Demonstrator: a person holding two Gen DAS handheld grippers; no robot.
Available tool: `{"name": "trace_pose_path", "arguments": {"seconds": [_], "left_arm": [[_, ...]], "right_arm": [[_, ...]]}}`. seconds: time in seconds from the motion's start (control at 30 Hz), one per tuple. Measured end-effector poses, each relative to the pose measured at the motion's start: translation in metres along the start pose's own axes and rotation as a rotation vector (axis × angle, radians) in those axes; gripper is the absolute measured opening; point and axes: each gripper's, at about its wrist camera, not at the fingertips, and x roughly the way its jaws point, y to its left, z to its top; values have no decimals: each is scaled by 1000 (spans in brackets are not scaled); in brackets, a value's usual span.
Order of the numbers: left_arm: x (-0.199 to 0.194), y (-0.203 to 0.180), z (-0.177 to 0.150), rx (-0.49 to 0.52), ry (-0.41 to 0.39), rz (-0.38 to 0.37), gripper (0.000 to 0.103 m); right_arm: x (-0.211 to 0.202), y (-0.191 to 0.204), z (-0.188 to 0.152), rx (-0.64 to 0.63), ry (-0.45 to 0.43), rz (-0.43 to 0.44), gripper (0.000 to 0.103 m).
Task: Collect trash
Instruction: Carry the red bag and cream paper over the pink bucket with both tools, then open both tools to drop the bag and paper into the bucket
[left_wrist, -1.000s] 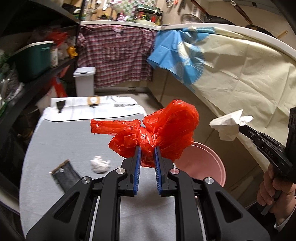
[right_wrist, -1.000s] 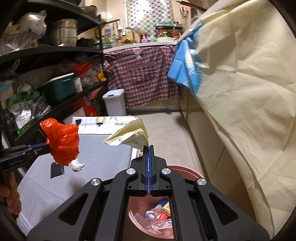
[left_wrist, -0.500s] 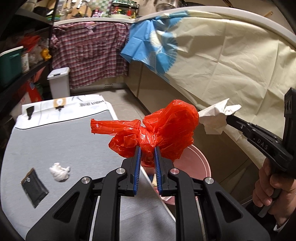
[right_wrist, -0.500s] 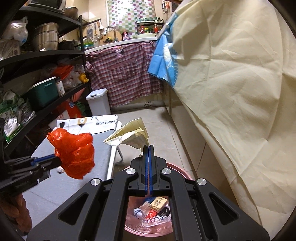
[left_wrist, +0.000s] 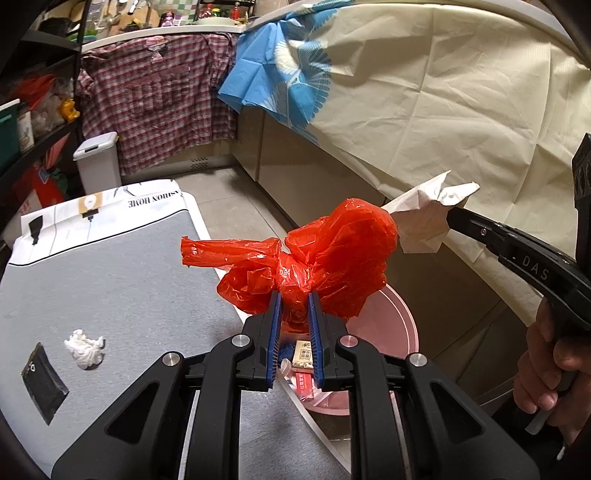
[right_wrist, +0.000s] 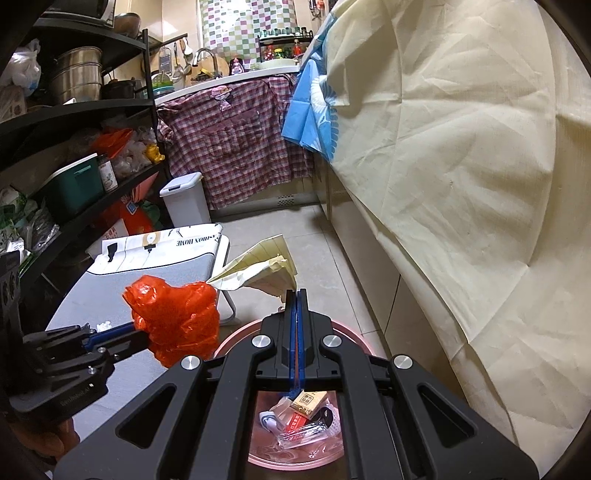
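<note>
My left gripper (left_wrist: 292, 297) is shut on a crumpled red plastic bag (left_wrist: 314, 258) and holds it above the near rim of the pink bin (left_wrist: 388, 332). My right gripper (right_wrist: 295, 295) is shut on a crumpled yellowish paper (right_wrist: 258, 273) over the same pink bin (right_wrist: 236, 336), which holds several wrappers. The red bag (right_wrist: 177, 317) and the left gripper (right_wrist: 136, 334) show at the left of the right wrist view. The paper (left_wrist: 424, 218) and the right gripper (left_wrist: 448, 218) show at the right of the left wrist view.
A grey table (left_wrist: 110, 277) holds a white tissue wad (left_wrist: 85, 349) and a black packet (left_wrist: 42, 382). A white lidded bin (left_wrist: 98, 164) stands on the floor behind. Black shelves (right_wrist: 74, 155) run on the left, a cloth-draped counter (right_wrist: 461, 166) on the right.
Both grippers have moved to the right off the table and now hang over the pink bin, still holding the red bag and the paper.
</note>
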Motion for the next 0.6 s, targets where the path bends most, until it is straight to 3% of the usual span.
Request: {"name": "trace_pose_path", "arguments": {"seconds": [0.3, 0.37, 0.4, 0.47, 0.5, 0.57, 0.6], "left_arm": [[13, -14, 2, 16, 22, -25, 15], [16, -16, 1, 18, 32, -35, 16], [17, -16, 1, 18, 39, -42, 18], [18, -15, 0, 8, 47, -49, 36], [16, -12, 0, -1, 37, -51, 37], [15, -9, -1, -8, 39, -50, 37], [15, -8, -1, -10, 38, -48, 37]], "right_arm": [[4, -3, -1, 0, 12, -12, 1], [6, -5, -1, 8, 21, -12, 5], [7, -5, -1, 13, 27, -12, 5], [13, -6, -2, 20, 54, -16, 8], [14, -6, -3, 20, 61, -15, 10], [16, -5, -4, 14, 65, -23, 31], [15, -5, -5, 13, 62, -26, 35]]}}
